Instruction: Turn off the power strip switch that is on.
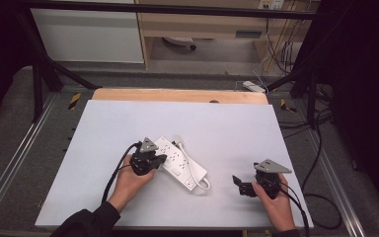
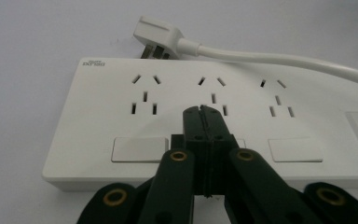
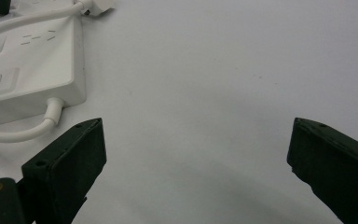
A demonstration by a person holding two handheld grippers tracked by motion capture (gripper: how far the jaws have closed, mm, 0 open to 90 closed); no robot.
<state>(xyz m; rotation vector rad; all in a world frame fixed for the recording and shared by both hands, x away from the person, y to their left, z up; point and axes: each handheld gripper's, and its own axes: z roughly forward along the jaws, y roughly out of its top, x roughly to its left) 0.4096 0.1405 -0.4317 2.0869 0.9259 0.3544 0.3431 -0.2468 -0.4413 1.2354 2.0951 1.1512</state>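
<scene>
— What carries everything here?

— A pale grey tabletop (image 1: 237, 133), with a strip of bare wood (image 1: 177, 95) along its far edge.

— And beyond that?

— A wooden shelf unit (image 1: 202, 24) against the back, a white panel (image 1: 86, 37) to its left, and a wheeled base (image 1: 177, 43) tucked under the shelf.

— Anything on the floor?

— A white adapter (image 1: 254, 86) by the far right corner, loose black cables (image 1: 321, 197) on the right, and black frame legs (image 1: 39, 74) at the left.

power strip (image 2: 214, 116) right end cut off
</scene>
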